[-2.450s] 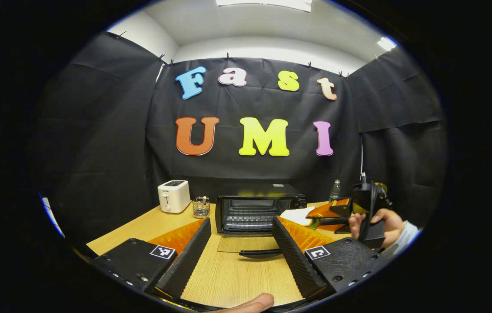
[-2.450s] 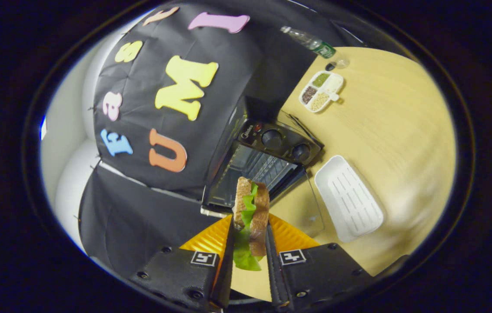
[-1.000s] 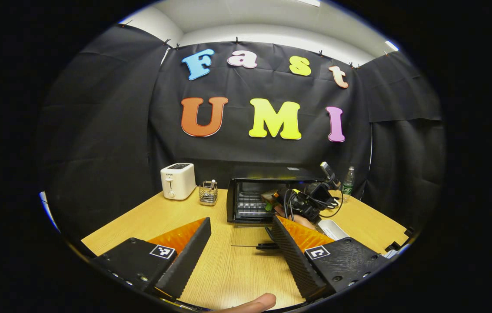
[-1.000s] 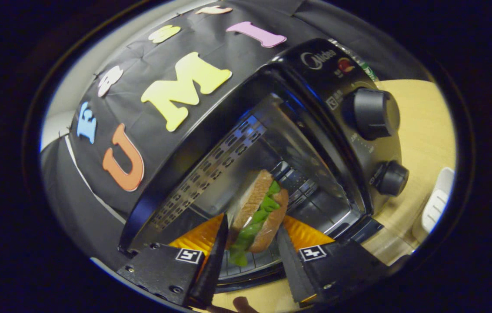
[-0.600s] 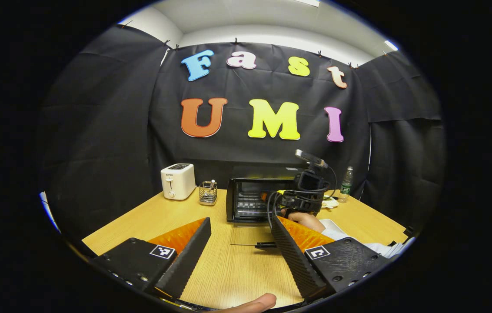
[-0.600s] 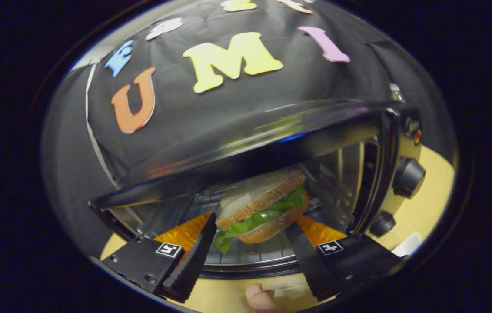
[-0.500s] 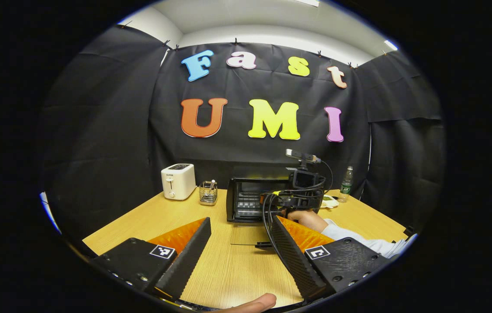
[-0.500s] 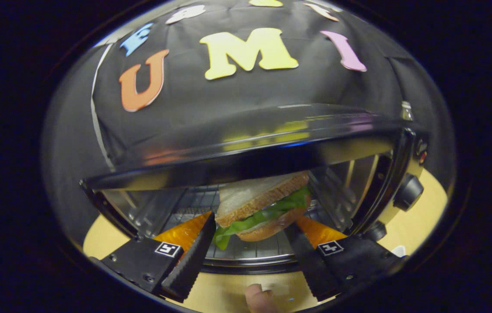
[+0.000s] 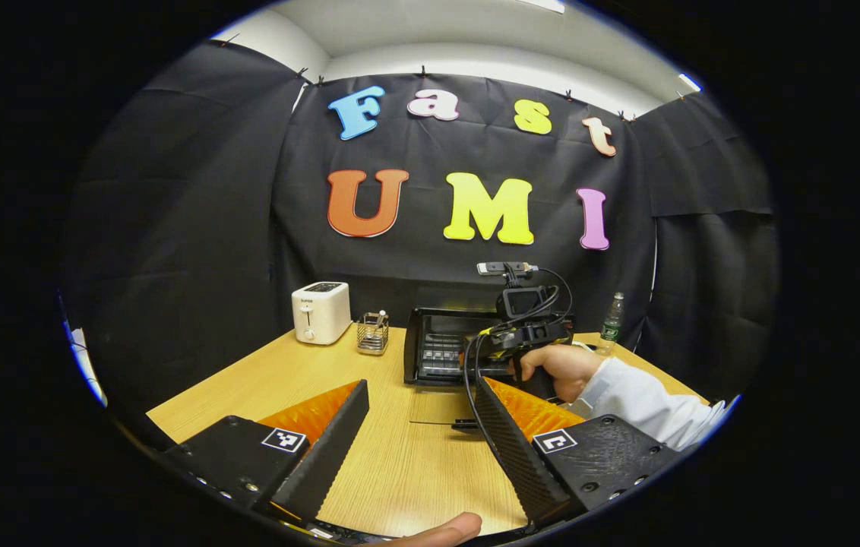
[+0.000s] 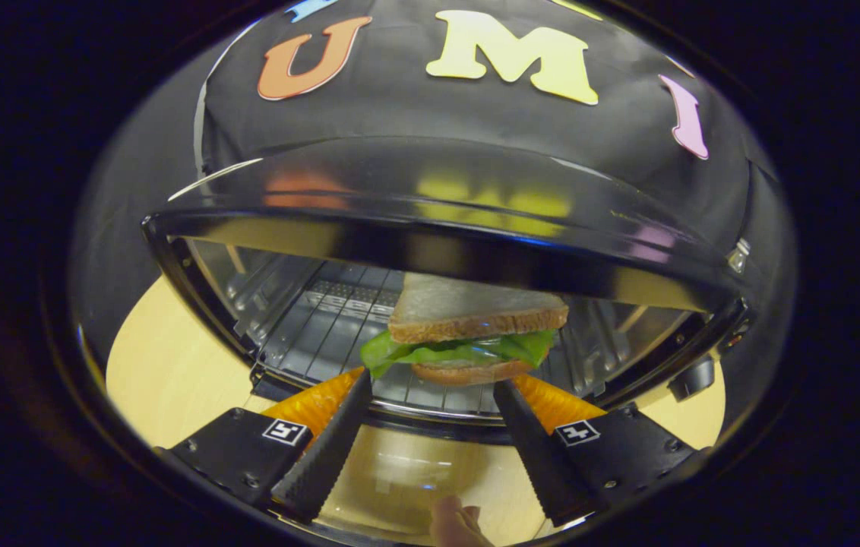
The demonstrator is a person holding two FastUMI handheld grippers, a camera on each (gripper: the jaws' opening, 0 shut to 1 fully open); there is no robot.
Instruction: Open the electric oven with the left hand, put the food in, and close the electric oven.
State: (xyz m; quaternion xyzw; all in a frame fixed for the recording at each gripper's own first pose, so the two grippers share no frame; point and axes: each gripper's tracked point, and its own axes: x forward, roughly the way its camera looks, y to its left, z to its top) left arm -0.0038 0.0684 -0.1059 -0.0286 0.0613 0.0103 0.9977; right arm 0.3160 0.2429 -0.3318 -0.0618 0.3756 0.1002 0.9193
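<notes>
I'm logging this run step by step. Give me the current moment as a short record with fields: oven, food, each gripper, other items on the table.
oven: door open, lying flat in front
food: sandwich on the oven rack, inside the cavity
right gripper: open, at the oven mouth, fingers apart from the sandwich
left gripper: open, holding nothing, over the table
other items: toaster, wire holder, bottle

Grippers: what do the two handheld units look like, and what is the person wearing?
Both grippers, left gripper and right gripper, have black ribbed fingers, orange ridged backing and square black-and-white tags. In the left gripper view the right one carries a camera and looping black cables; the sleeve is white.
</notes>
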